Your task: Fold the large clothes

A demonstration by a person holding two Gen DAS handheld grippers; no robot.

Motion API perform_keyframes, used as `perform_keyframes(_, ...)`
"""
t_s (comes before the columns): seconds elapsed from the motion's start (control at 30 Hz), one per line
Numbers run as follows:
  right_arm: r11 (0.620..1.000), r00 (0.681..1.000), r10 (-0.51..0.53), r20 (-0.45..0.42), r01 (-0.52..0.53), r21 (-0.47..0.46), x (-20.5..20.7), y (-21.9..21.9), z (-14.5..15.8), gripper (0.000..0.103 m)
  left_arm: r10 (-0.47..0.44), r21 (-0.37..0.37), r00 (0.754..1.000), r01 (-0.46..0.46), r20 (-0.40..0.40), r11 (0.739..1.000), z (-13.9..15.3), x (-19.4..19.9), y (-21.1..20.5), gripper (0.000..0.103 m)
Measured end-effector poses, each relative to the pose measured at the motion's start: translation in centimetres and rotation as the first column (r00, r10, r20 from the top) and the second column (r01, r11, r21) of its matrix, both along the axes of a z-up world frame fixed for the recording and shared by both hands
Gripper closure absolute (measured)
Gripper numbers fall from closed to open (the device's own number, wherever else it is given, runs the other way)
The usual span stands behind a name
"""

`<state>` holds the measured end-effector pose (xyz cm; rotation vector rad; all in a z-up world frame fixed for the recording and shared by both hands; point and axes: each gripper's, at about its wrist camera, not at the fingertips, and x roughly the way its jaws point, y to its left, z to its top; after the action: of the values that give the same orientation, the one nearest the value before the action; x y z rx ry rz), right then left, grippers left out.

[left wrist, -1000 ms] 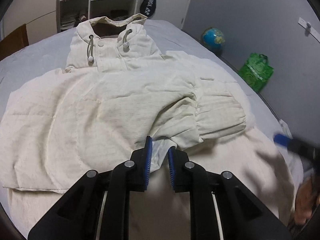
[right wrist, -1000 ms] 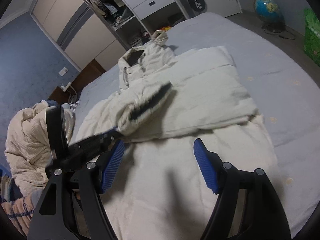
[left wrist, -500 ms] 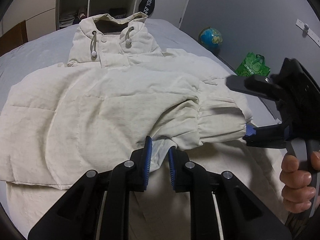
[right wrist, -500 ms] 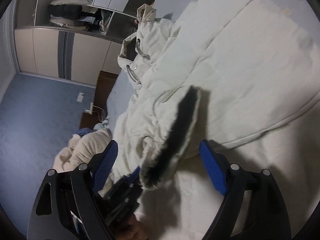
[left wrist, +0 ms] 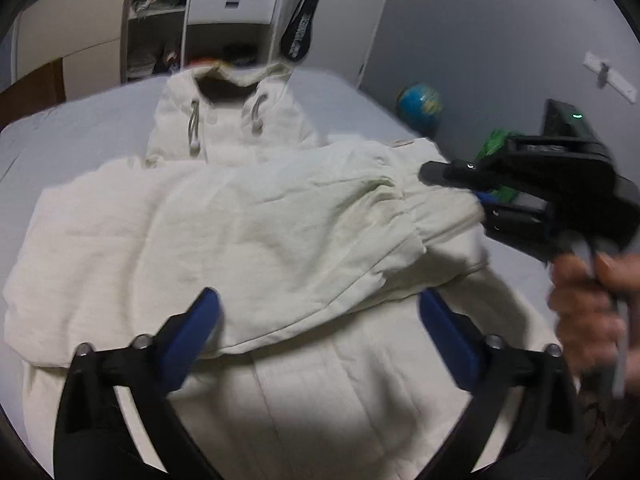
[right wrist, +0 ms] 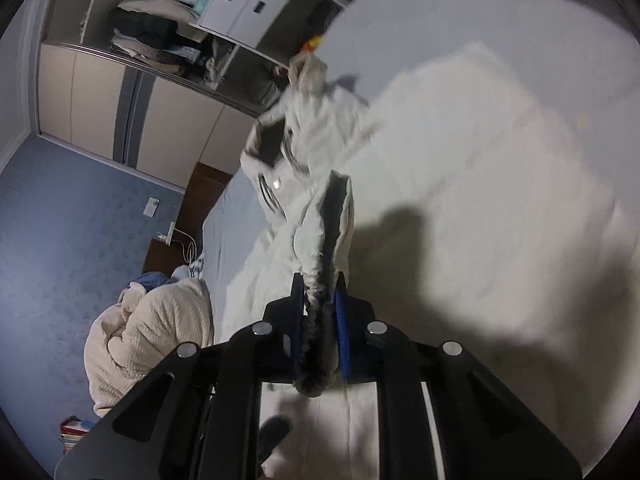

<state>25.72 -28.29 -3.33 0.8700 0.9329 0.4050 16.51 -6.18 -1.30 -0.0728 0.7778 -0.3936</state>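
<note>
A cream hooded jacket (left wrist: 248, 220) lies front up on a grey bed (left wrist: 80, 120), hood at the far end, one sleeve folded across the chest. My left gripper (left wrist: 320, 324) is open and empty, just above the folded sleeve's near edge. My right gripper (right wrist: 320, 312) is shut on the sleeve's elastic cuff (right wrist: 324, 240) and holds it lifted off the jacket. In the left wrist view the right gripper (left wrist: 484, 204) shows at the right, clamped on the cuff (left wrist: 448, 212).
A wardrobe with drawers and shelves (left wrist: 240, 4) stands beyond the bed. A globe (left wrist: 420, 104) and a green bag (left wrist: 496, 144) sit on the floor at the right. A cream blanket pile (right wrist: 148, 344) lies left of the bed.
My left gripper has let go of the sleeve and opened wide. My right gripper has closed on the sleeve cuff and lifted it.
</note>
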Motion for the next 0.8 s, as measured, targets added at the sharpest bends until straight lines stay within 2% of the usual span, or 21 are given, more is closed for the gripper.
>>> perform_keyframes(0.2,0.997,0.998,-0.004,0.058,0.009,-0.074,1.2,-1.9,2.7,0.092,0.08,0.005,0.997,-0.08,-0.007,0.997,0.6,0.3,2.6,0.006)
perform_keyframes(0.37,0.992,0.996,-0.068,0.057,0.073,-0.106,1.2,-4.3,2.7,0.092,0.181,0.065,0.983,-0.179,-0.029,0.982,0.3,1.0,5.8,0.006)
perform_keyframes(0.57,0.968,0.995,-0.099,-0.02,0.091,-0.234,1.4,-5.5,-0.8,0.092,0.355,0.157,0.93,-0.338,-0.099,0.928,-1.5,2.4,10.8,0.006)
perform_keyframes(0.67,0.954,0.995,-0.084,-0.049,0.066,-0.292,1.2,-5.3,-2.5,0.092,0.435,0.231,0.882,-0.392,-0.181,0.891,-3.6,3.5,13.4,0.006)
perform_keyframes(0.7,0.948,0.996,-0.07,-0.054,0.049,-0.316,1.2,-5.1,-2.9,0.09,0.437,0.242,0.874,-0.386,-0.213,0.89,-4.5,4.0,14.2,0.006)
perform_keyframes(0.8,0.92,0.998,-0.006,-0.06,-0.018,-0.391,1.1,-3.8,-3.0,0.082,0.427,0.271,0.877,-0.365,-0.222,0.891,-5.2,4.7,15.2,0.006)
